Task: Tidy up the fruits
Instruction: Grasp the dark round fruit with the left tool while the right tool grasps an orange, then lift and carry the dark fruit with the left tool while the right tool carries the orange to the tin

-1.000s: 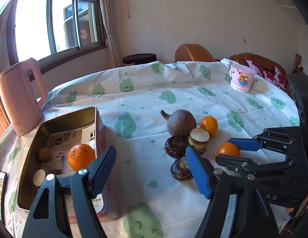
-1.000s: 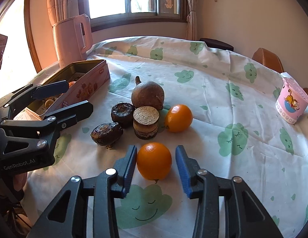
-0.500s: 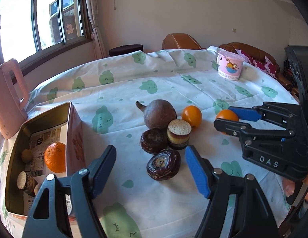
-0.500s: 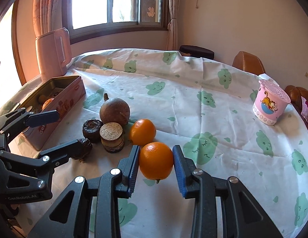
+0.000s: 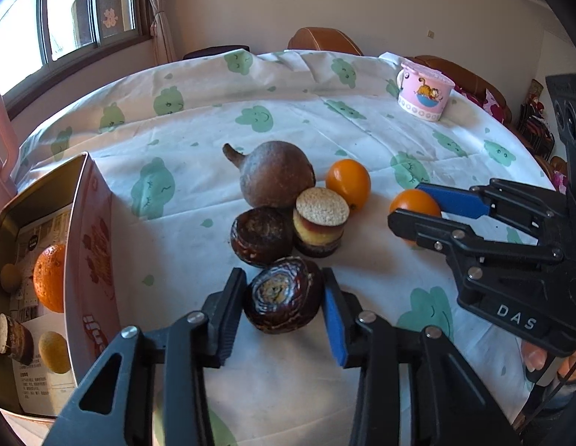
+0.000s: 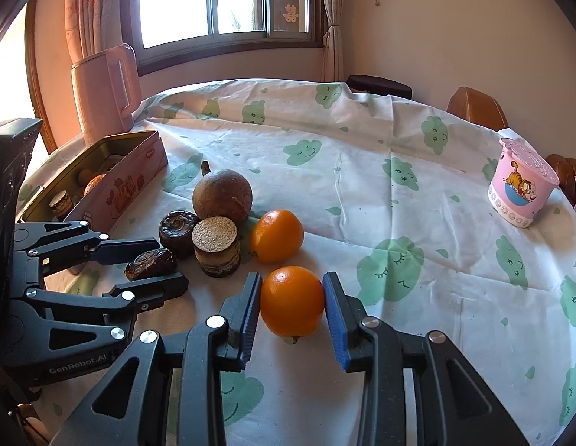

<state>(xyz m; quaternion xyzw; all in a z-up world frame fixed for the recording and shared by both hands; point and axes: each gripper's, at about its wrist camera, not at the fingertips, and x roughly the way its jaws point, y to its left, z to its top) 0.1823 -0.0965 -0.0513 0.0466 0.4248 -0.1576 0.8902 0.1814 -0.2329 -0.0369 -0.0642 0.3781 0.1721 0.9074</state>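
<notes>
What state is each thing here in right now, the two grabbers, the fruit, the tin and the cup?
Left gripper: jaws closing around the dark ringed fruit.
Right gripper: shut on an orange.
Second orange: loose on the tablecloth.
Round brown fruit: lying on the cloth, untouched.
Pink tin: open, with fruit inside.
Pink cup: upright, lid on.

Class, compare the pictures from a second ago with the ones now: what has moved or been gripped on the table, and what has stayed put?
The left tongs swung from the tin to the dark shrivelled fruit; their jaws are closing around it. The right tongs still clamp an orange. The other fruits, tin and pink cup stayed put.
</notes>
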